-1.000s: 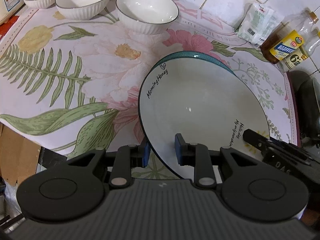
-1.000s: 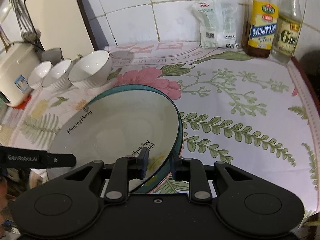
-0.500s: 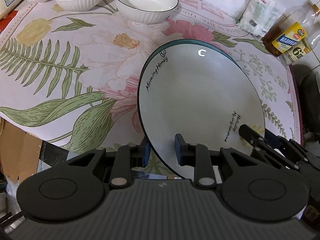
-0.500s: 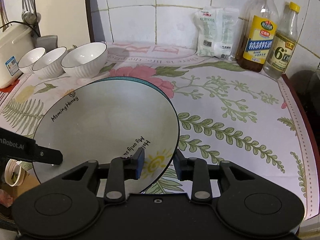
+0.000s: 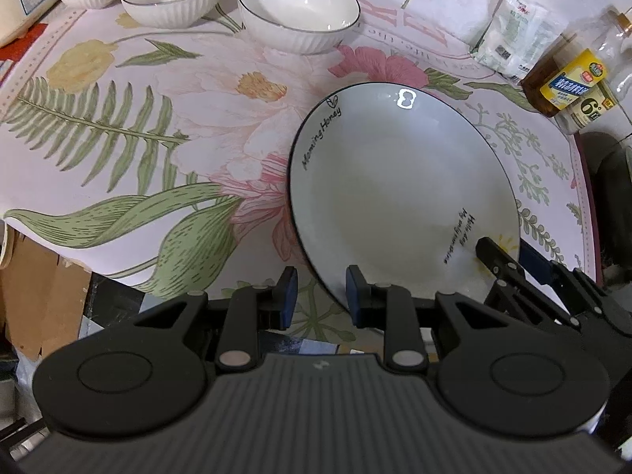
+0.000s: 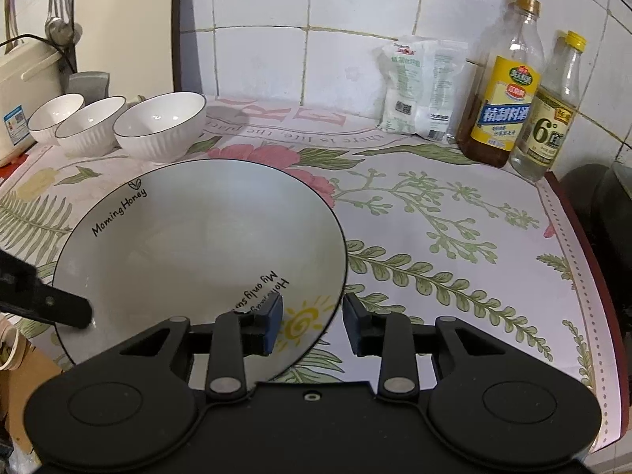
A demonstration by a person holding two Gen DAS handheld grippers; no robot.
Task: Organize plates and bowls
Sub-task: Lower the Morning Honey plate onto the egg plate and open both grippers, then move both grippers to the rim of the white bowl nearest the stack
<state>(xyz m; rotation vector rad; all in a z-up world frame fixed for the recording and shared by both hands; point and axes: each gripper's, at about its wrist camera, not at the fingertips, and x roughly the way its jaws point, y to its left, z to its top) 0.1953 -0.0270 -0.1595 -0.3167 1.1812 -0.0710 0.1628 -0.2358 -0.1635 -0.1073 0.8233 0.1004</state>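
- Right wrist view: plate, white with a dark rim and black lettering, fills the lower left of the frame. It lies low and nearly flat over the flowered tablecloth, its near edge at the counter's front. Whether it bears fully on the cloth cannot be told.
- Right gripper: released. The pads straddle the sun-printed rim, the inner one over the plate's face and the outer one standing clear of the edge. Judged a hold being given up because the plate is down.
- Left gripper: clenched on the plate's near rim at lower centre of the left wrist view, one finger over the face and one outside. Judged to steady the plate while the other side lets go.
- Bowls: three white ribbed ones in a row, upper left, apart from the plate. Likely the next items to group.
- Bottles and packet: against the tiles, upper right, out of the way.
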